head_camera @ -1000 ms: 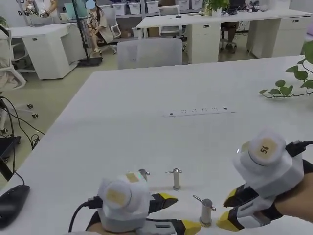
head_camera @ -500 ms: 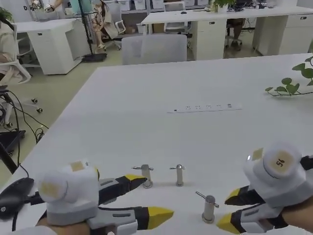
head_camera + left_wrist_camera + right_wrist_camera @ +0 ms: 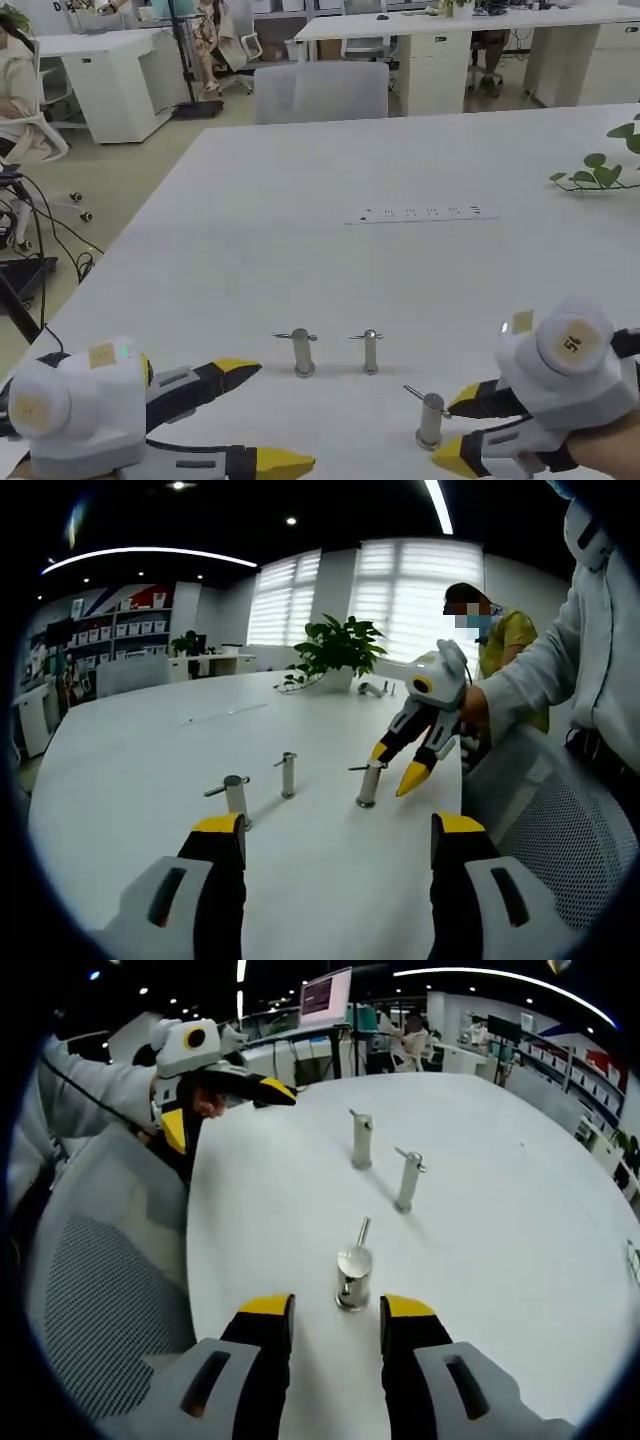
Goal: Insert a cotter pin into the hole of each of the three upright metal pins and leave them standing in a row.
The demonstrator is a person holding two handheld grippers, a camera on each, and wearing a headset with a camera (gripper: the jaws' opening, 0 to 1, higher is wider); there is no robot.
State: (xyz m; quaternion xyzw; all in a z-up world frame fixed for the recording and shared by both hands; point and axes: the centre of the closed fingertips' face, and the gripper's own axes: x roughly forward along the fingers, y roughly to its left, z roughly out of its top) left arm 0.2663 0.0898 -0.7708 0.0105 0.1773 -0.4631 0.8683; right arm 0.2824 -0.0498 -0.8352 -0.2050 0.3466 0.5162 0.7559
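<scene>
The nearest metal pin [image 3: 430, 420] stands upright on the white table [image 3: 330, 260], low in your head view at about 5 o'clock. A thin cotter pin [image 3: 412, 392] juts from its head toward 10 o'clock. In your right gripper view this same pin [image 3: 353, 1278] sits just ahead of the gap between the jaws, at 12 o'clock from them, and its cotter pin [image 3: 362, 1230] points away from you.

The other two metal pins stand side by side farther off. The middle metal pin [image 3: 371, 352] is at 11 o'clock from the nearest one, and the left metal pin [image 3: 303, 353] is at 9 o'clock from the middle one. Each carries a crosswise cotter pin near its top. The three do not form a straight line, since the nearest one sits off at 5 o'clock from the middle pin.

Your right gripper [image 3: 447, 435] comes in from 3 o'clock. Its jaws are parted and grip nothing, and the yellow tips are just beside the nearest pin. Your left gripper [image 3: 278, 415] is at 8 o'clock in the head view, well apart from the pins, with its jaws spread wide and holding nothing.

Across the table at 12 o'clock lies a white power strip [image 3: 420, 213]. A trailing plant [image 3: 600, 170] reaches in at 2 o'clock.
</scene>
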